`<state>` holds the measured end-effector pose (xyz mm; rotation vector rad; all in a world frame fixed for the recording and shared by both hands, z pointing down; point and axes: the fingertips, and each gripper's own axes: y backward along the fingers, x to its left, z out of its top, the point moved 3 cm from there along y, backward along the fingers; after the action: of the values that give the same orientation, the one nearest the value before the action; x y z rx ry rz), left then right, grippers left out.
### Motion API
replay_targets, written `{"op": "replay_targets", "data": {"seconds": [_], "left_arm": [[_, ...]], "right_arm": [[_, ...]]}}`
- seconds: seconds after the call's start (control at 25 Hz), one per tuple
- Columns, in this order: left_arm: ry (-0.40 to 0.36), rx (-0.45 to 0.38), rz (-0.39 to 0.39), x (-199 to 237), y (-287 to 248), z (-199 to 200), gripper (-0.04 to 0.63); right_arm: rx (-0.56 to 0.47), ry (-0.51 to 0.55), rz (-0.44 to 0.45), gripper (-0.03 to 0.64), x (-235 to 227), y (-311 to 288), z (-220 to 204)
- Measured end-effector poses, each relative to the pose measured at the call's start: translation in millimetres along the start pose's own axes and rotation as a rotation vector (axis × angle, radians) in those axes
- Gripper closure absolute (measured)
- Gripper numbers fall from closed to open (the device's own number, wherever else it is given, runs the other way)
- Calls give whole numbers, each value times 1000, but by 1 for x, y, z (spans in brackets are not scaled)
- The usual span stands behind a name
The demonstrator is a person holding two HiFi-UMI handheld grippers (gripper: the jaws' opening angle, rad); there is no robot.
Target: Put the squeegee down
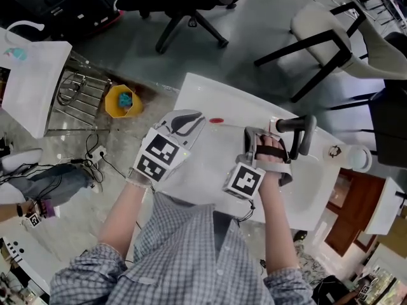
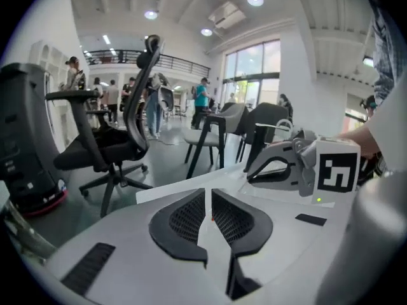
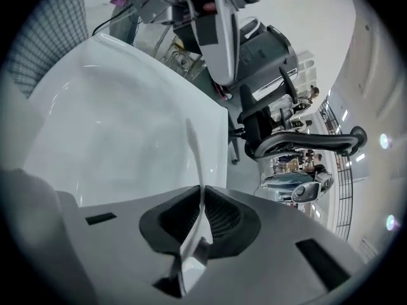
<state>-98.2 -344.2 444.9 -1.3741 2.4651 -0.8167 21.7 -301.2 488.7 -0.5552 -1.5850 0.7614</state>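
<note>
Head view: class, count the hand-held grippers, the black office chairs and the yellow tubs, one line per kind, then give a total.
grippers: 2 (left gripper, right gripper)
black office chair: 1
yellow tub: 1
total: 4

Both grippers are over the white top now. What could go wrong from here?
1. What looks like the squeegee lies right beside the right gripper, near the white top's far edge; pulling back carelessly could nudge it off.
2. The left gripper sits close to a small red item; a sideways sweep might knock it.
</note>
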Motion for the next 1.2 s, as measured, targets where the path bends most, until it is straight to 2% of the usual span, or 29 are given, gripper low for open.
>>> {"op": "replay_targets", "data": {"seconds": [0.12, 0.32, 0.6, 0.88, 1.08, 1.2], "left_arm": [[55, -6, 0, 2, 7, -7, 563], [39, 38, -8, 0, 9, -22, 563], [34, 1, -11, -4, 10, -15, 575], [42, -8, -20, -6, 13, -15, 585], [45, -2, -29, -9, 10, -17, 586], [46, -1, -36, -10, 10, -17, 586]], "right_arm": [[5, -13, 11, 591, 0, -9, -2], [22, -20, 16, 591, 4, -16, -5], [60, 13, -31, 591, 0, -28, -15], [34, -32, -60, 591, -7, -37, -7], [81, -20, -88, 591, 1, -50, -17], [74, -49, -85, 589, 3, -53, -17]]}}
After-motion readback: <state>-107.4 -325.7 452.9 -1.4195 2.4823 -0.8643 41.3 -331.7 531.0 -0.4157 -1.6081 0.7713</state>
